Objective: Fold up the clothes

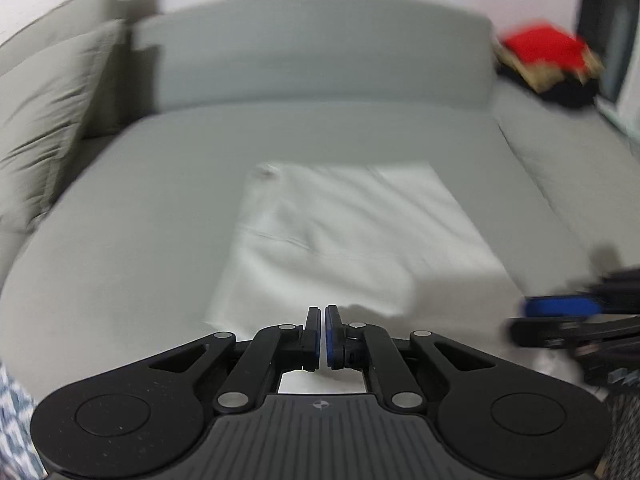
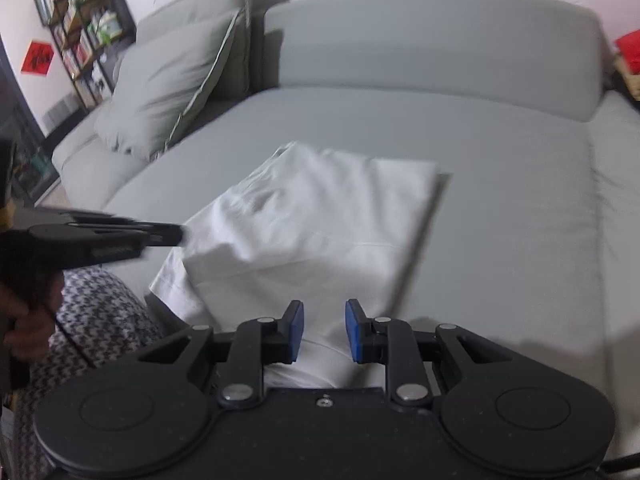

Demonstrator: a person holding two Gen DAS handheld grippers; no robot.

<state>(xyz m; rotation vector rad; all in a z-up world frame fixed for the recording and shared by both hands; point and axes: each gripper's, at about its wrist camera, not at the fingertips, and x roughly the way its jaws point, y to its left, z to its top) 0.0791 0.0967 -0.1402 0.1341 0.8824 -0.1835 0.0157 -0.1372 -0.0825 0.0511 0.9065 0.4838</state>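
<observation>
A white garment (image 1: pixel 352 240) (image 2: pixel 312 216) lies folded into a rough rectangle on the grey sofa seat (image 1: pixel 140 220) (image 2: pixel 520 200). My left gripper (image 1: pixel 323 312) is shut at the garment's near edge, and no cloth shows between its pads. In the right wrist view the left gripper (image 2: pixel 176 234) points at the garment's raised left corner; whether it touches is unclear. My right gripper (image 2: pixel 324 308) stands open over the garment's near edge with nothing between its fingers. It also shows blurred at the right edge of the left wrist view (image 1: pixel 524 318).
A grey cushion (image 2: pixel 168 88) (image 1: pixel 40 100) leans at the sofa's back left. A red item (image 1: pixel 544 50) (image 2: pixel 628 50) sits on a stack at the far right. A shelf unit (image 2: pixel 80 28) stands at the back left. Patterned fabric (image 2: pixel 96 320) and a hand (image 2: pixel 24 336) are at the lower left.
</observation>
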